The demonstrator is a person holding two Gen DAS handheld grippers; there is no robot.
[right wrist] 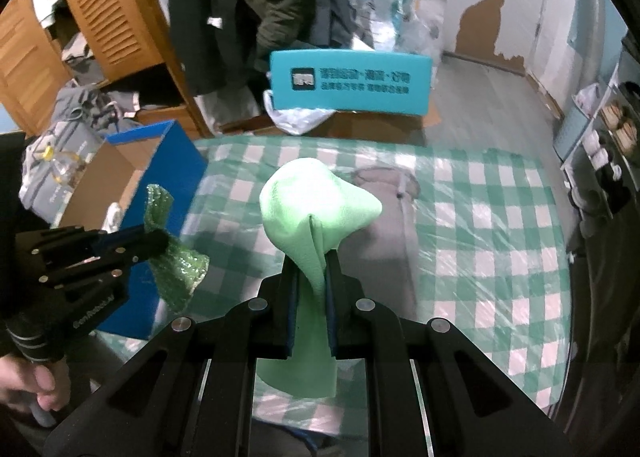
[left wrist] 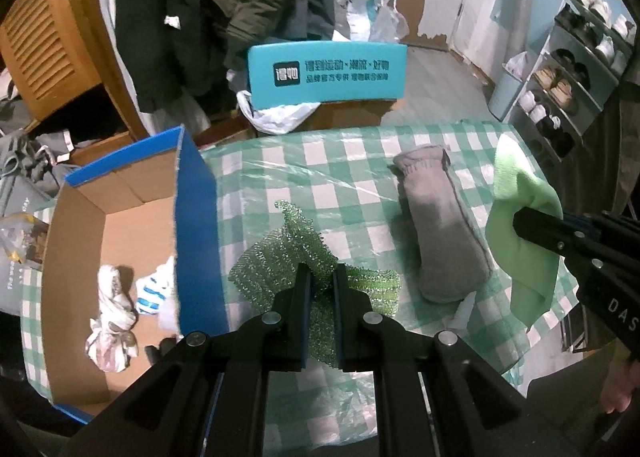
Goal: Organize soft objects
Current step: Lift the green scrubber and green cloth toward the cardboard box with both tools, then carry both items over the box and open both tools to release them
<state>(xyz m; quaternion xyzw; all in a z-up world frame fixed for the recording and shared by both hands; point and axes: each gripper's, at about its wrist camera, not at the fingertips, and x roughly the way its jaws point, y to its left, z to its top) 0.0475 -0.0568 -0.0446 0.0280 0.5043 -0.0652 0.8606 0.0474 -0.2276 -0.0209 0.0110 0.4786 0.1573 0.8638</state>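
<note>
Two cloths are pinched at once, one in each of my grippers, both lifted off the checked tablecloth (left wrist: 360,173). My left gripper (left wrist: 320,277) is clamped on the green mesh scouring cloth (left wrist: 280,253), which spreads crosswise beyond the fingers, just right of the blue-sided cardboard box (left wrist: 196,225). My right gripper (right wrist: 312,269) grips the light green cloth (right wrist: 316,205), which billows out past the fingertips and hangs back under them. Both grippers tilt steeply downward. A grey sock (left wrist: 440,225) lies on the table between them, its long axis running away from me, cuff at the far end.
</note>
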